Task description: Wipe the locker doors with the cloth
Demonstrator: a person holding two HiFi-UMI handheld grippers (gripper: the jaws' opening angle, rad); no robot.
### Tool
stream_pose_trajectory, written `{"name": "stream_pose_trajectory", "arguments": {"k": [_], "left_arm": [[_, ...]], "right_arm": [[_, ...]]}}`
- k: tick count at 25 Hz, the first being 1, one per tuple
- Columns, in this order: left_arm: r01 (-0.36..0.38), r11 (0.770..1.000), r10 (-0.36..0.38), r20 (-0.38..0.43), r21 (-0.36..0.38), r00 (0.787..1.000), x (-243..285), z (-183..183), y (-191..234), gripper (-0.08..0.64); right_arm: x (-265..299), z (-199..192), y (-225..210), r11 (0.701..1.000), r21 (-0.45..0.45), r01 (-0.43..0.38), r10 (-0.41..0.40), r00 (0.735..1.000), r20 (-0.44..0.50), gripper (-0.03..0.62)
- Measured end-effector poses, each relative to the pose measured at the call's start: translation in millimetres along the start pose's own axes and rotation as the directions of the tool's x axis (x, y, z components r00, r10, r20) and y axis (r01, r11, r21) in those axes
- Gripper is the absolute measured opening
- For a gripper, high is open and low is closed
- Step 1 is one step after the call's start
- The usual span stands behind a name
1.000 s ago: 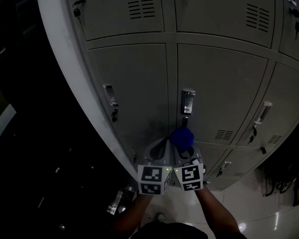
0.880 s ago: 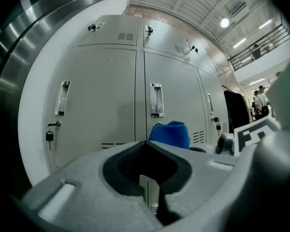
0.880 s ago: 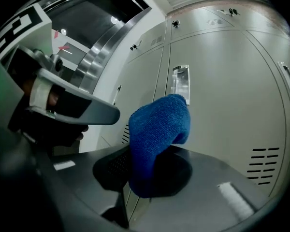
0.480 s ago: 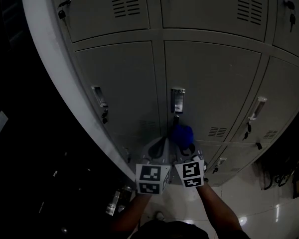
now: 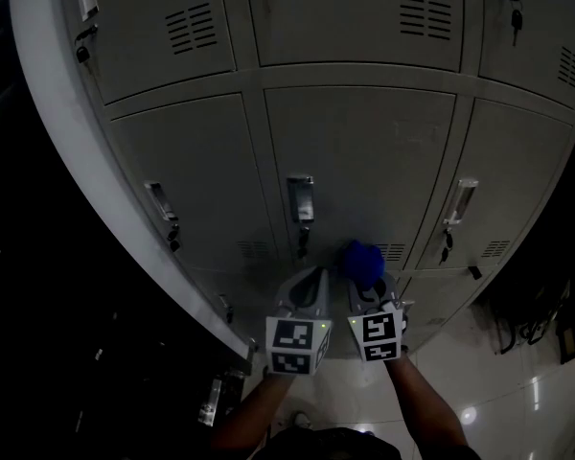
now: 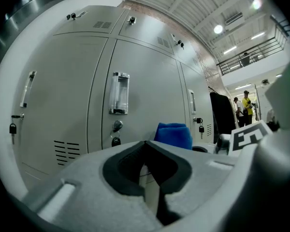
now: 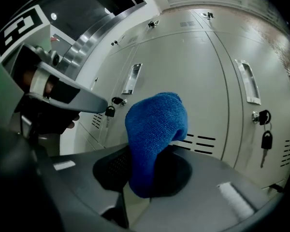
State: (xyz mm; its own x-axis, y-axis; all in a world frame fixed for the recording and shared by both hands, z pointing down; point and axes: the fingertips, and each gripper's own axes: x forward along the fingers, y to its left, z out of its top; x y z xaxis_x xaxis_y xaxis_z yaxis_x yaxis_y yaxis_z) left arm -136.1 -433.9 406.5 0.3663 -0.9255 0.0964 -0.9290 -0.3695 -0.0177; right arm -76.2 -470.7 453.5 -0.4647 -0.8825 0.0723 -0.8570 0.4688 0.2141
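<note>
Grey locker doors [image 5: 364,151] fill the head view. A folded blue cloth [image 5: 362,263] sticks up from my right gripper [image 5: 366,284], which is shut on it in front of the lower vents of a middle door. In the right gripper view the cloth [image 7: 154,127] rises out of the jaws of that gripper [image 7: 152,152]; whether it touches the door [image 7: 193,76] I cannot tell. My left gripper [image 5: 311,290] is close beside it on the left. It is shut and holds nothing [image 6: 146,144], and it points at a door with a handle [image 6: 120,93].
Keys hang from the locks under the handles [image 5: 304,238]. A dark space lies left of the locker bank [image 5: 67,333]. Glossy floor [image 5: 517,401] shows at the lower right. In the left gripper view a dark garment [image 6: 222,117] hangs past the lockers, with people [image 6: 244,109] far off.
Both grippers and the cloth have shifted right along the lockers: the cloth was below the middle handle and now sits to its right, by the vents. The view has swung the same way.
</note>
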Motion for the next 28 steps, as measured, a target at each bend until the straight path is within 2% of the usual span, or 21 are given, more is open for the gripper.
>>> {"name": "stream_pose_trajectory", "arguments": {"k": [9, 14, 20, 28], "left_arm": [[0.070, 0.998, -0.070, 0.004, 0.008, 0.998, 15, 4, -38, 0.005], [0.083, 0.996, -0.083, 0.004, 0.008, 0.997, 19, 5, -50, 0.005], [0.090, 0.996, -0.090, -0.009, -0.008, 0.996, 13, 9, -59, 0.005], [0.066, 0.998, -0.066, 0.004, 0.006, 0.998, -18, 19, -70, 0.005]], "right_arm": [[-29, -15, -64, 0.992, 0.033, 0.121, -0.120, 0.992, -0.034, 0.071], [-36, -15, -82, 0.988, 0.040, 0.148, -0.146, 0.988, -0.045, 0.071], [-51, 5, -72, 0.989, 0.066, 0.131, -0.128, 0.991, -0.039, 0.071], [-87, 50, -29, 0.995, 0.092, 0.042, -0.041, 0.999, -0.007, 0.071]]}}
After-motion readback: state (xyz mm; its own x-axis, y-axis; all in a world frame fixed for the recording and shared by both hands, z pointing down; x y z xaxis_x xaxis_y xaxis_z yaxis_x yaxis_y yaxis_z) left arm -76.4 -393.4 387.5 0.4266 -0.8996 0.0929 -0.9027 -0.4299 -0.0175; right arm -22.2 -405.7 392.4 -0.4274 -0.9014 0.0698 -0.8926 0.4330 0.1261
